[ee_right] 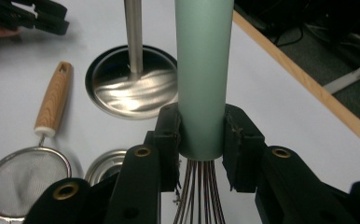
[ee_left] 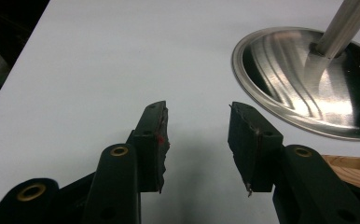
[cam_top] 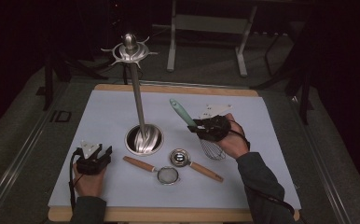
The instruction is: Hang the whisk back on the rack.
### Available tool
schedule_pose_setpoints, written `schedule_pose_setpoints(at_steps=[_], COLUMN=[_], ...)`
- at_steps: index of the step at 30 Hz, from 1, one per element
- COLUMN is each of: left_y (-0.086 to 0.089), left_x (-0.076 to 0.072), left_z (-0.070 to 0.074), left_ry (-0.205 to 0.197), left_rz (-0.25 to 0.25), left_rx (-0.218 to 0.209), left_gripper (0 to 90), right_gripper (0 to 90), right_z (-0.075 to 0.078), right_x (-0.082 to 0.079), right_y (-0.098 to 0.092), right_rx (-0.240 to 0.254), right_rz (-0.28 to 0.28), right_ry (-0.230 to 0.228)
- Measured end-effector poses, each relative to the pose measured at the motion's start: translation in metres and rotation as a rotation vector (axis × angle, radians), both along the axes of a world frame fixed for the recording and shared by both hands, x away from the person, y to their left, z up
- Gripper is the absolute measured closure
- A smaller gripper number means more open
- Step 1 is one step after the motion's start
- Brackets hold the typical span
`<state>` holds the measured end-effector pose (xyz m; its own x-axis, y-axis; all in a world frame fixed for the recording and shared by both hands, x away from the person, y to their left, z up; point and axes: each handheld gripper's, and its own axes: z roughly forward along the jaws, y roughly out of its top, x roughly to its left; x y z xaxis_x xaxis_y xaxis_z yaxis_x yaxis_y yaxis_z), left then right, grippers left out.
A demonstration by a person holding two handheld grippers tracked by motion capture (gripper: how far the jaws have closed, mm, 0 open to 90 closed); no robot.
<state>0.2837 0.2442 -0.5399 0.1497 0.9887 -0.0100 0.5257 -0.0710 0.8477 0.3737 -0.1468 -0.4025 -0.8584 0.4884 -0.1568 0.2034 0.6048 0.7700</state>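
Only readable bit: "ID" on the dark floor [cam_top: 29, 140]. Sits left of the table, beyond the left gripper [cam_top: 104, 152].

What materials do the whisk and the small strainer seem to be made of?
The whisk: a matte mint-green handle, probably plastic or silicone by its even dull surface, with thin dark metal-looking wires. The small strainer: a shiny metal rim and fine mesh, and a handle with wood grain, likely wood.
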Motion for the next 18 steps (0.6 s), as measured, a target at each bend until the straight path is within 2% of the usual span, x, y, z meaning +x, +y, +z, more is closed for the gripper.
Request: schedule_pose_setpoints(at_steps=[18], left_y=[0.000], left_x=[-0.001], left_z=[0.000], left_ry=[-0.011], left_rz=[0.029], left_rx=[-0.001], left_gripper=[57.7], right_gripper=[69.0], right_z=[0.016], right_x=[-0.009], right_y=[0.013], right_rx=[0.057], right_rz=[0.047], right_ry=[-0.073])
